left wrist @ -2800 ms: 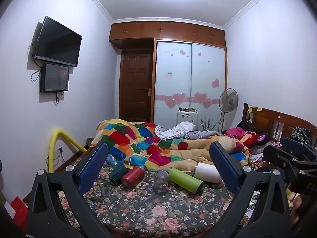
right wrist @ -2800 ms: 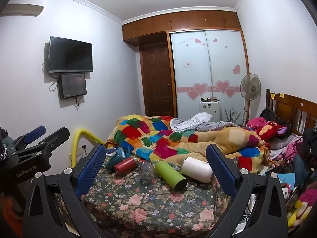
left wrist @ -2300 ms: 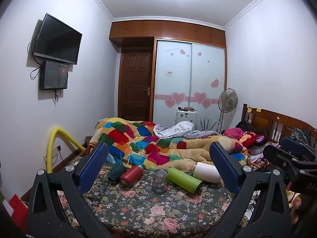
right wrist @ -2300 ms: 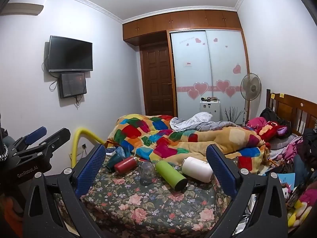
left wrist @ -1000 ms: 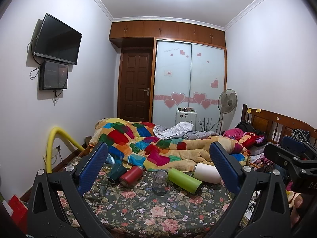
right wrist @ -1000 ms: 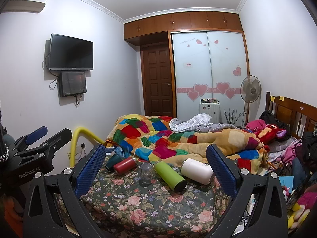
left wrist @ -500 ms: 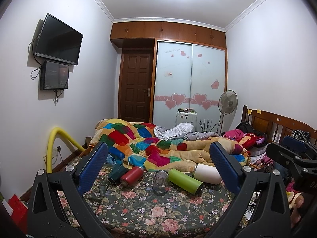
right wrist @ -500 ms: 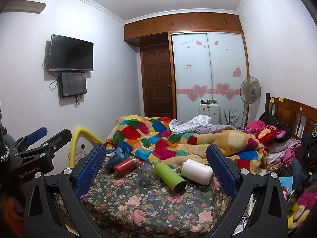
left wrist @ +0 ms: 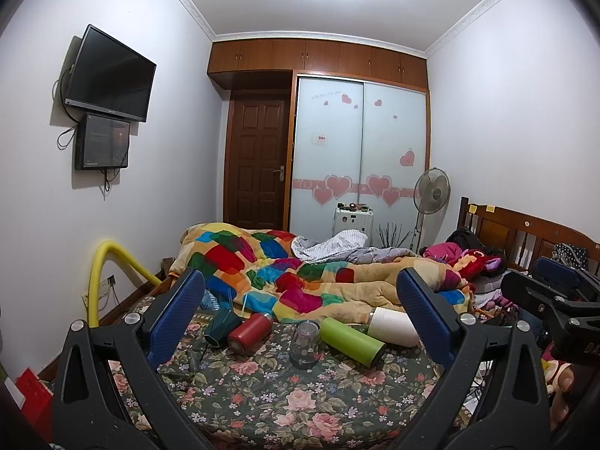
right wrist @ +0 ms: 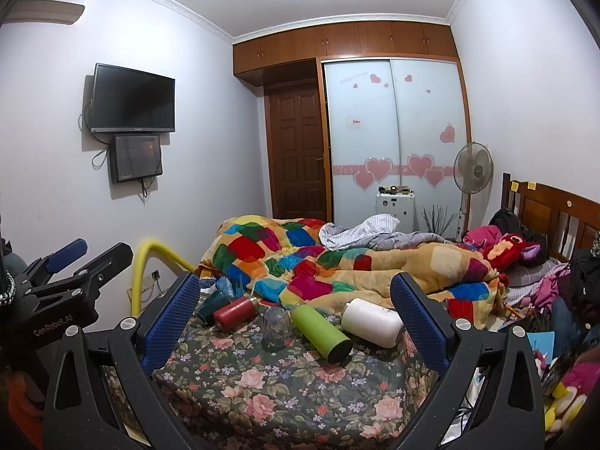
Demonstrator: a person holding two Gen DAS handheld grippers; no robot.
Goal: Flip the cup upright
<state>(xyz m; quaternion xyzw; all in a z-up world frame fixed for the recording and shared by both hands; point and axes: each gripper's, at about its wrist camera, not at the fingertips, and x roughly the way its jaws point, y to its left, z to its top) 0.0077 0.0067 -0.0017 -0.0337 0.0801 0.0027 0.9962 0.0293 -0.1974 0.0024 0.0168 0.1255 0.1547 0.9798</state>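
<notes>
Right wrist view: glass cup sits mouth-down on the bed, dead ahead & well apart from both grippers, right gripper looks nearer imo, both jaws spread, empty

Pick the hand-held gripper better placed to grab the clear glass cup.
Left, marginally. The clear glass cup sits almost centred between the open left hand-held gripper; for the right hand-held gripper it lies left of centre.
</notes>
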